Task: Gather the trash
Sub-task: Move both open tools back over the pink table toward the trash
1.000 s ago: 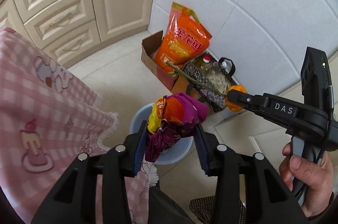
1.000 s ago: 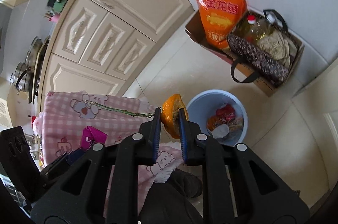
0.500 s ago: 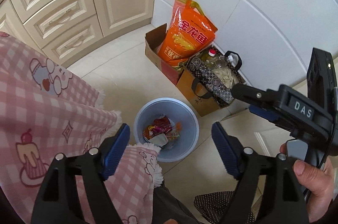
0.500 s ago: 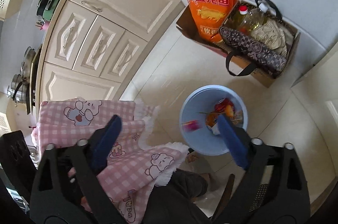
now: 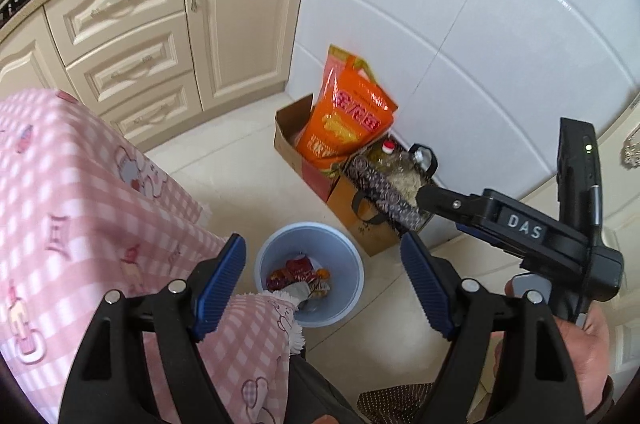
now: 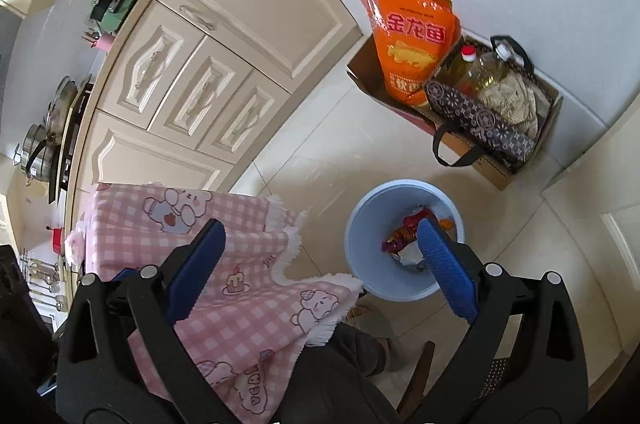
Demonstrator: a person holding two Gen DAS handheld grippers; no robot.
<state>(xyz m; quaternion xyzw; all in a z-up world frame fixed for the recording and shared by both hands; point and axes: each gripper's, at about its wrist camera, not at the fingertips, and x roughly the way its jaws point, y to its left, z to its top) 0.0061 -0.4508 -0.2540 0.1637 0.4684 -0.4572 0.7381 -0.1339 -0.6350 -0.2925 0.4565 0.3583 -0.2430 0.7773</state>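
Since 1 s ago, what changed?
Both grippers let go: the left gripper dropped the wrappers and the right gripper the orange peel into the bin, and both now sit open and empty. Bin, box and tablecloth kept their places.

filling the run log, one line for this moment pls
left gripper: open, empty | right gripper: open, empty | bin: trash inside

One bin (image 5: 352, 288), two claws — left claw (image 5: 322, 290), right claw (image 6: 320, 266)
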